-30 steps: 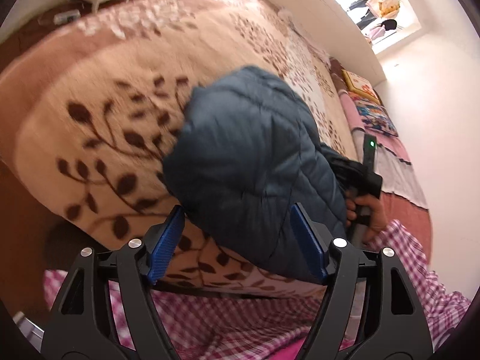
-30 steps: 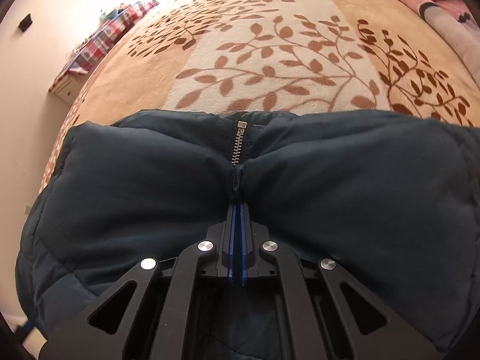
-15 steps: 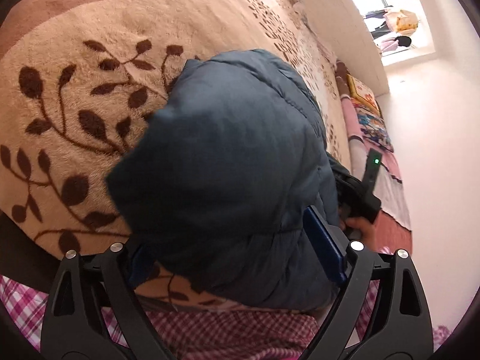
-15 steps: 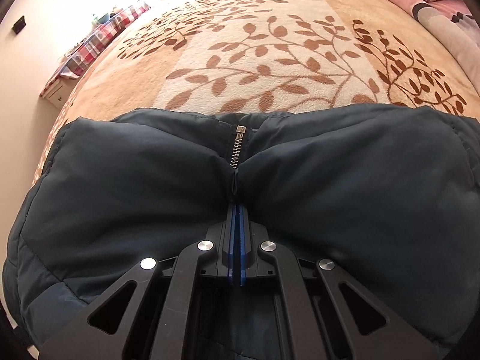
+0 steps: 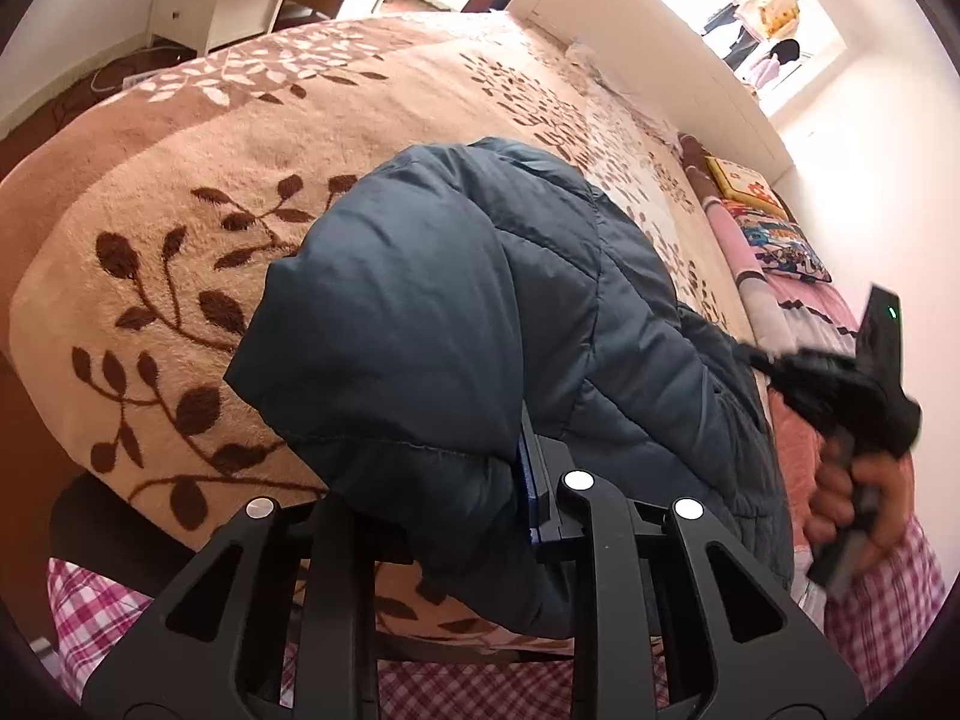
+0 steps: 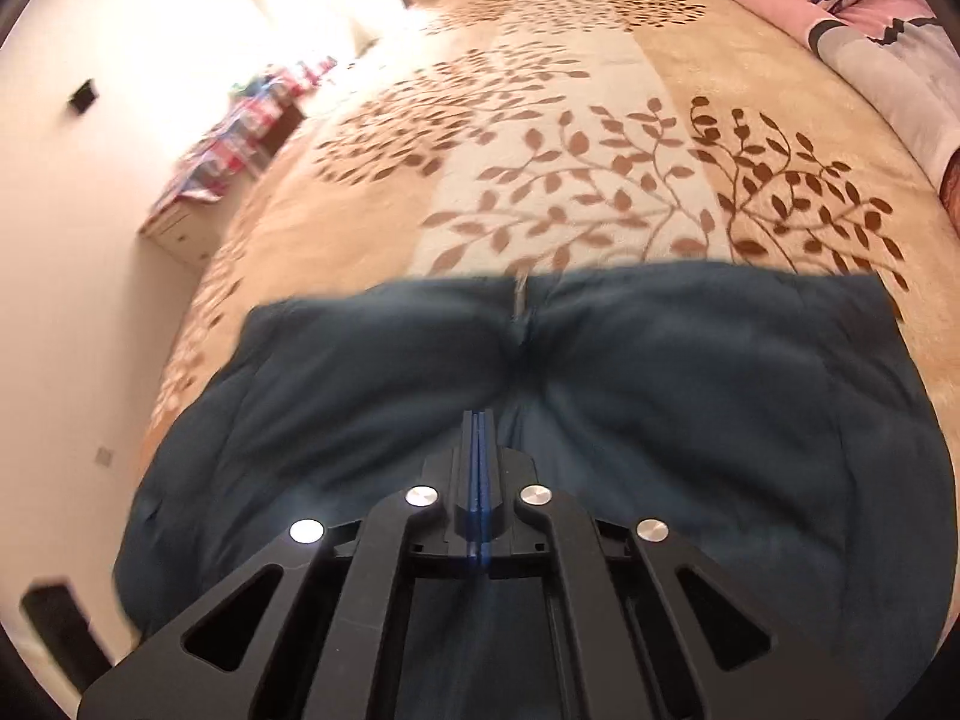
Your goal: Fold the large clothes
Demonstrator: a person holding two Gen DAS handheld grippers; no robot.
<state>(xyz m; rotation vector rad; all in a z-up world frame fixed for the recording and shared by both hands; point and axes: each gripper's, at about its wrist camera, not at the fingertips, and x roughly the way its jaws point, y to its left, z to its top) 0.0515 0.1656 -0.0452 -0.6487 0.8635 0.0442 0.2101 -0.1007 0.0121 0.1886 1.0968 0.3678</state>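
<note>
L tool [image 5: 528, 474] has just closed from wide, now pinching a puffy fold of the dark jacket [image 5: 456, 324] at bed [image 5: 180, 192] edge. R tool [image 6: 478, 468] stays clamped near zip. Both grips set; fold/lift prob next.

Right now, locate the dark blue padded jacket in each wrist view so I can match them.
Left wrist view: jacket fills the centre, its near fold pinched in the left gripper.
Right wrist view: jacket spans the lower half, clamped at the middle by the right gripper.
Shared landmark: the leaf-patterned blanket under it.
</note>
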